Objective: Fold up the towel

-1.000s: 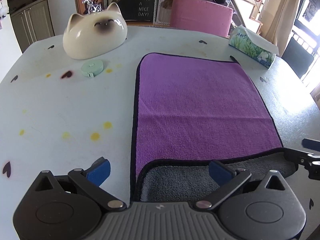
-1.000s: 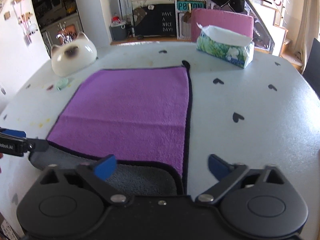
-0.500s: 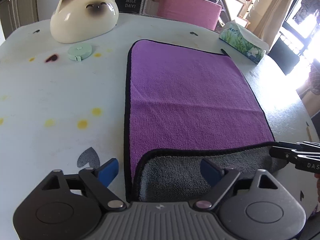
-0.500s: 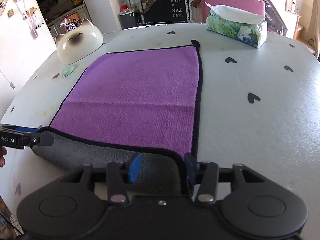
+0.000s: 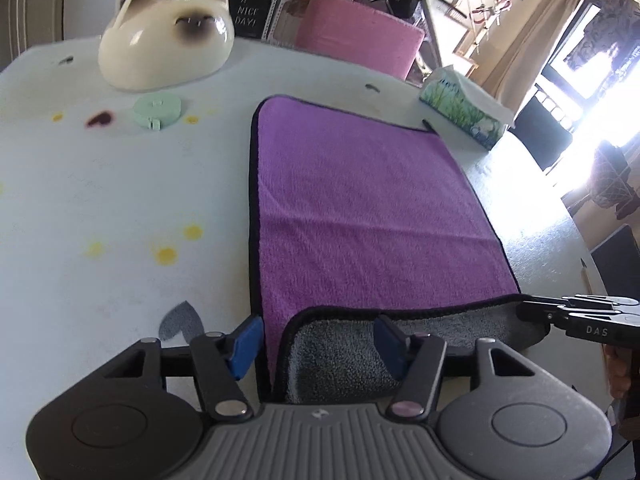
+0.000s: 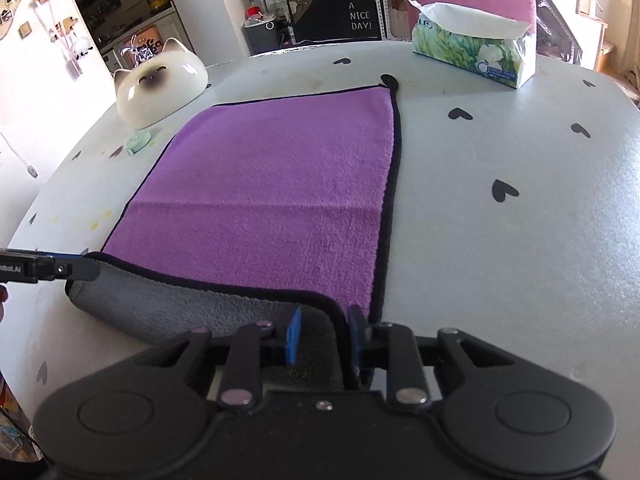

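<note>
A purple towel (image 5: 360, 208) with black trim and a grey underside lies flat on the white table (image 5: 100, 200); it also shows in the right wrist view (image 6: 272, 184). Its near edge is lifted and curled over, grey side (image 5: 344, 352) up. My left gripper (image 5: 316, 344) straddles the near left corner, blue pads partly closed around the hem, a gap still showing. My right gripper (image 6: 322, 334) is shut on the near right corner; its tips show in the left wrist view (image 5: 532, 312). The left gripper's tip shows in the right wrist view (image 6: 76, 268).
A cat-shaped ceramic bowl (image 5: 164, 48) and a mint tape measure (image 5: 157, 110) sit at the far left. A tissue box (image 6: 476, 44) stands at the far right. A pink chair back (image 5: 356, 36) rises behind the table. Heart stickers dot the table's right side (image 6: 504, 190).
Both grippers have risen and carried the near edge forward, so more grey underside shows. The left gripper's pads have closed in from wide open. The right gripper stays pinched.
</note>
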{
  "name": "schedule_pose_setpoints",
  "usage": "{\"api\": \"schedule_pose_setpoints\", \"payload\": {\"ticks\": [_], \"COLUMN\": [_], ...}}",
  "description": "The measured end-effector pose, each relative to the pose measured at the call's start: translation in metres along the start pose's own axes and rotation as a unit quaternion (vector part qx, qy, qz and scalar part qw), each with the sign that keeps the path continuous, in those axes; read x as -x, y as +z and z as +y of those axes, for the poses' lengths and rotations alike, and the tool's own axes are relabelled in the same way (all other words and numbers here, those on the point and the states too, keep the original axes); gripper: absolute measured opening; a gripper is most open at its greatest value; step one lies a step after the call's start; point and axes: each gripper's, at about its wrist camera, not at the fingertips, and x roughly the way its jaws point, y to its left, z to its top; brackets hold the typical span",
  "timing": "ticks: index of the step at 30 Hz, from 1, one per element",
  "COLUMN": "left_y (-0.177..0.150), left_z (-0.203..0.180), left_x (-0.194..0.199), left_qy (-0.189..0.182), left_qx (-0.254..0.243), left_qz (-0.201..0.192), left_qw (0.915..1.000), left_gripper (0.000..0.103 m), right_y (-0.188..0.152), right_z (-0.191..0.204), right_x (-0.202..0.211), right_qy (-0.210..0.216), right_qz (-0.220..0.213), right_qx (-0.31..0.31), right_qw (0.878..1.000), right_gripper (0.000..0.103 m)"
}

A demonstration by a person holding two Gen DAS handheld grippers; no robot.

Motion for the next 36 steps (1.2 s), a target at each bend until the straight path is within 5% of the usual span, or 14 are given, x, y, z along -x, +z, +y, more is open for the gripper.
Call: {"api": "schedule_pose_setpoints", "payload": {"ticks": [19, 29, 32, 36], "left_y": [-0.008, -0.011, -0.012, -0.012], "left_z": [0.008, 0.009, 0.010, 0.012], "left_x": [-0.003, -0.007, -0.007, -0.004], "left_qy": [-0.047, -0.020, -0.006, -0.004], "left_qx": [0.012, 0.011, 0.017, 0.022], "left_qz": [0.025, 0.035, 0.036, 0.033], "left_qw": [0.9985, 0.9991, 0.9992, 0.9992], "left_gripper": [0.046, 0.022, 0.006, 0.004], "right_y": [-0.006, -0.009, -0.010, -0.009], "right_z": [-0.002, 0.000, 0.002, 0.002], "right_x": [-0.001, -0.002, 0.000, 0.002], "right_qy": [0.012, 0.005, 0.001, -0.003], "right_qz": [0.010, 0.010, 0.009, 0.007], "right_qx": [-0.007, -0.005, -0.003, -0.007], "right_qw": [1.000, 1.000, 1.000, 1.000], "right_gripper": [0.024, 0.020, 0.011, 0.005]}}
